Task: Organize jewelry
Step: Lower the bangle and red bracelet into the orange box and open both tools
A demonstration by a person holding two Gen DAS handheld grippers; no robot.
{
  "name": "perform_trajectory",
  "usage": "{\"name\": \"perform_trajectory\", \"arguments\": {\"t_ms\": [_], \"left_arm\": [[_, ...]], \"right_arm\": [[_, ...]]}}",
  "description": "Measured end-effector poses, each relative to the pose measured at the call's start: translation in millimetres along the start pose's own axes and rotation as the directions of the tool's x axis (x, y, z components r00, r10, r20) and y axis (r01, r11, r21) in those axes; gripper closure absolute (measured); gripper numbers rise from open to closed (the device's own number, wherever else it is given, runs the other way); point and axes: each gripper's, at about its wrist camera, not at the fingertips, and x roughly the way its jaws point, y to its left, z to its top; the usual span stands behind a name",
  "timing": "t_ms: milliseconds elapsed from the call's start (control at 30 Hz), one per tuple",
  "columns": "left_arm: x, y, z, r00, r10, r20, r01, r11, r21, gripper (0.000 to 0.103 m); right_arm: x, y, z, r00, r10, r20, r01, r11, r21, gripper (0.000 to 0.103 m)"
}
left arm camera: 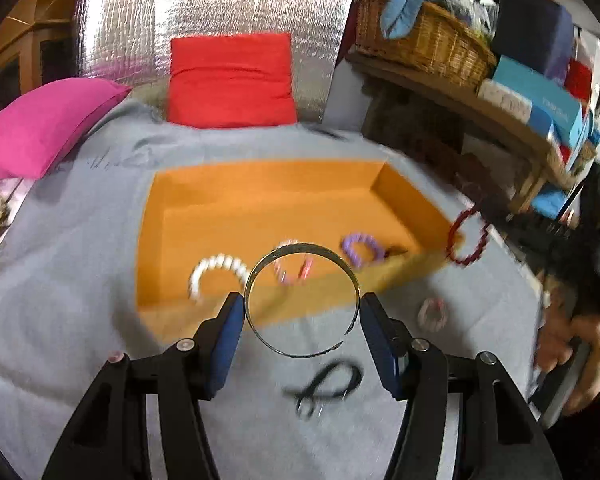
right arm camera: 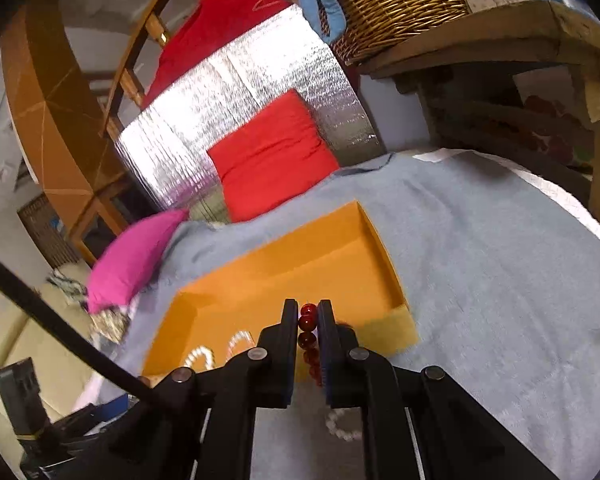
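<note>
My left gripper clamps a thin round metal bangle above the near wall of the orange cardboard tray. My right gripper pinches a dark red beaded bracelet over the tray's near edge. No writing is readable.

Both wrist cameras sit close above the grey-covered bed, looking forward and down along their tools. Each faces the orange tray and red cushion; both views share the tray, cushions and wicker basket.

L hand-held gripper half-spread, gripping; R hand-held gripper clamped.
</note>
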Motion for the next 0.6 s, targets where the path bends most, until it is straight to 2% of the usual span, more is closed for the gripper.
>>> {"name": "perform_trajectory", "arguments": {"t_ms": [100, 233, 333, 433, 600], "left_arm": [[11, 6, 30, 0.999, 0.033, 0.009, -0.033, 0.999, -0.018, 0.042], [33, 22, 57, 1.000, 0.021, 0.019, -0.020, 0.996, -0.090, 0.042], [60, 35, 61, 0.999, 0.047, -0.015, -0.048, 0.993, -0.111, 0.042], [91, 50, 60, 0.994, 0.067, -0.087, -0.079, 0.985, -0.152, 0.042], [116, 59, 64, 0.986, 0.096, -0.137, -0.117, 0.981, -0.156, 0.042]], "right_arm": [[23, 4, 15, 1.000, 0.013, 0.001, -0.013, 1.000, 0.014, 0.092], [56, 9, 32, 0.999, 0.032, -0.022, -0.032, 0.999, 0.030, 0.092], [81, 12, 38, 0.998, 0.034, -0.046, -0.033, 0.999, 0.034, 0.092], [105, 16, 40, 0.997, 0.020, -0.074, -0.019, 1.000, 0.008, 0.092], [136, 16, 38, 0.991, -0.009, -0.134, 0.008, 1.000, -0.008, 0.092]]}}
